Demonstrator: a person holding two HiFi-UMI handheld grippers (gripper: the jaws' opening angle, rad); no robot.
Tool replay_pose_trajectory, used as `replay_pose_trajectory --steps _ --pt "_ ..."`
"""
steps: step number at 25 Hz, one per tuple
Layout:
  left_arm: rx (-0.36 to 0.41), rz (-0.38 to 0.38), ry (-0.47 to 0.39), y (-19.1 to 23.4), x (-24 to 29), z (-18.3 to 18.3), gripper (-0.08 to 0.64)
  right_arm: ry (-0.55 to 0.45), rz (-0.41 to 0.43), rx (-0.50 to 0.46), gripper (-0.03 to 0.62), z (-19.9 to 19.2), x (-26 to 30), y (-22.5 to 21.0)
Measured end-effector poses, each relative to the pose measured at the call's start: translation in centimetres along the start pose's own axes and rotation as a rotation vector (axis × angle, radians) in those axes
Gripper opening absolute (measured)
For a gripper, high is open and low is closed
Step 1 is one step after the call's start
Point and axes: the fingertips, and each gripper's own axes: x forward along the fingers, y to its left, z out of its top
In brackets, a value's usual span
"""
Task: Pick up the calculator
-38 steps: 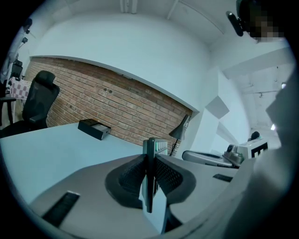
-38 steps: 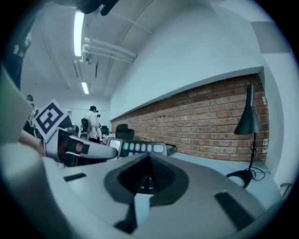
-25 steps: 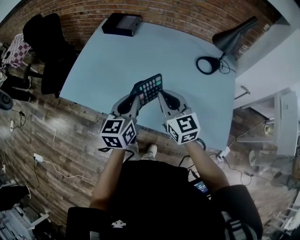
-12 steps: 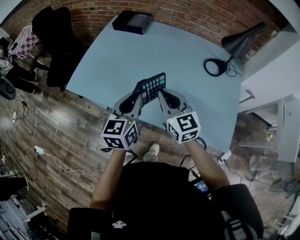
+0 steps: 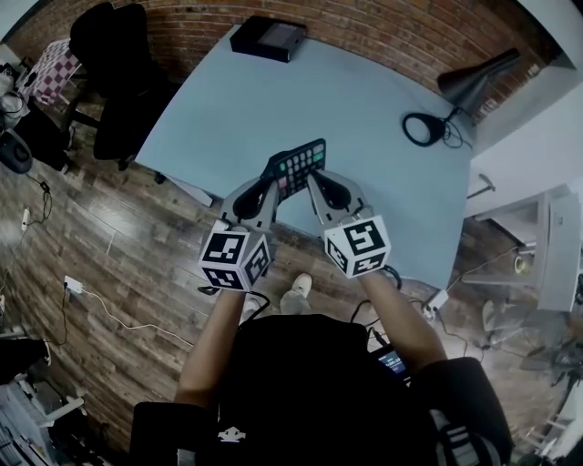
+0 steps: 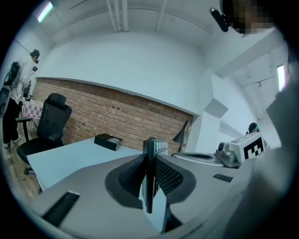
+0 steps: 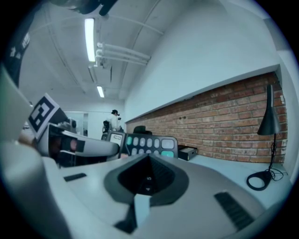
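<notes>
Desk below; left gripper clamps calculator (edge-on).

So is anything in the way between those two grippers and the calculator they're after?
Nothing visible stands in the way. The left gripper and the right gripper are both closed on the near end of the calculator, holding it up over the near edge of the table.

Your calculator is black, green and red keys; table pale blue; far wall red brick; floor dark wood planks.
</notes>
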Motion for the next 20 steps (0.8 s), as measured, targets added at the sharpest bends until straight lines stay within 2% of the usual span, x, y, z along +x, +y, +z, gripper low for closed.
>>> replay_pose_trajectory --steps 5,20 --pt "-0.009 -0.011 -0.002 0.8 -1.8 0.5 0.060 -0.013 -0.013 -0.011 0.005 1.1 -0.2 2.1" --pt "0.027 -0.059 -0.016 2.2 -8.2 1.2 0.060 -0.033 -0.063 -0.030 0.005 2.4 -1.7 8.8"
